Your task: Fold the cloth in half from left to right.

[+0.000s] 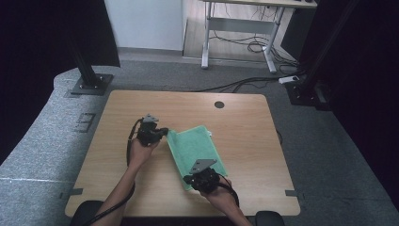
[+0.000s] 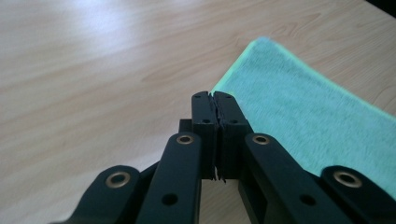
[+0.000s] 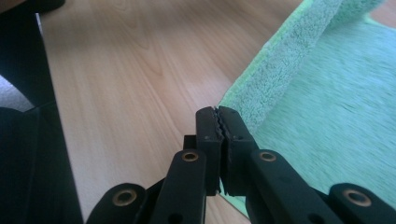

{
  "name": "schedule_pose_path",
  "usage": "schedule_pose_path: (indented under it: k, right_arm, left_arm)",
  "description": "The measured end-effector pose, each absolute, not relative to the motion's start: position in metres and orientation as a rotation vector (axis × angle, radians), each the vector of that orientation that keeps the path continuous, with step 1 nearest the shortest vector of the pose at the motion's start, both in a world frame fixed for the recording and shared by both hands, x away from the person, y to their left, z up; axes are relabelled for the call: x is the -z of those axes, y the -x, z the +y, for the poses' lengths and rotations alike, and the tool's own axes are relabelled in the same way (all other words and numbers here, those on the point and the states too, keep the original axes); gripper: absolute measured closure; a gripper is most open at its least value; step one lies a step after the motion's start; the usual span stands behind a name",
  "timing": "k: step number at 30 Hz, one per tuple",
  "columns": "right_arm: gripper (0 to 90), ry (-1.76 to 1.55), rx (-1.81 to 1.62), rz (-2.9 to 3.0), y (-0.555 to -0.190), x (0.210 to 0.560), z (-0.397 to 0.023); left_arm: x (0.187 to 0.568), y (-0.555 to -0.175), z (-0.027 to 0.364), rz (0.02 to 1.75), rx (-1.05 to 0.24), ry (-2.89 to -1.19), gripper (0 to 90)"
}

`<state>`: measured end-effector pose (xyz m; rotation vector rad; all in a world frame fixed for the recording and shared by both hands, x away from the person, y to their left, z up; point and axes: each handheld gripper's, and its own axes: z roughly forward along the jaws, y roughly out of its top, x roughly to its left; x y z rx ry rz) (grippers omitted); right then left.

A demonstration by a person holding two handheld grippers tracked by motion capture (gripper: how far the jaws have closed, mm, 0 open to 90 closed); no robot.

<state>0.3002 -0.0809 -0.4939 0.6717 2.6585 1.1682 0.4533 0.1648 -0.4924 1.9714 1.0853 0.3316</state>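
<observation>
Left gripper (image 2: 214, 100): jaws pressed together at the far-left corner of the green towel (image 2: 308, 116); whether a sliver of hem is caught between them cannot be told from the left gripper view.
Right gripper (image 3: 218, 114): jaws pressed together at the towel's near-left corner; a pinch of edge between them cannot be confirmed either.
Hands: one on each gripper, left hand (image 1: 139, 151) and right hand (image 1: 221, 195), forearms entering from the near side.
Green towel, position: lying mid-surface, folded into a long strip running slantwise away from the person, with one gripper at each end of its left edge.
Green towel, detail: a raised, rolled fold (image 3: 299, 51) runs along the edge in the right gripper view.
Green towel, handling (judged): light, soft terry, limp when lifted, not fragile, unlikely to slip; best taken at corners or hem.
Surface (image 1: 141, 106): pale wood-grain top, round cable hole (image 1: 219, 104) at the far side.
</observation>
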Motion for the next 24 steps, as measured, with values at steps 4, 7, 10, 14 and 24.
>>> schedule_pose_path:
  k: [4, 7, 10, 14, 24]
  right_arm:
    - [86.8, -0.709, -1.167, 2.633, -0.303, 0.492, -0.095]
    - [86.8, -0.729, -1.164, 2.614, -0.305, 0.491, -0.103]
    - [86.8, -0.752, -1.154, 2.595, -0.308, 0.491, -0.113]
    - [86.8, -0.793, -1.148, 2.568, -0.312, 0.491, -0.126]
    - [86.9, -0.868, -1.144, 2.517, -0.319, 0.490, -0.150]
  left_arm:
    - [0.485, -0.459, 0.149, 1.062, -0.357, -1.986, 87.6]
    - [0.483, -0.464, 0.137, 1.049, -0.371, -1.999, 87.6]
    - [0.484, -0.470, 0.126, 1.039, -0.384, -2.014, 87.6]
    - [0.487, -0.476, 0.112, 1.032, -0.399, -2.026, 87.6]
    - [0.487, -0.489, 0.084, 1.023, -0.425, -2.041, 87.5]
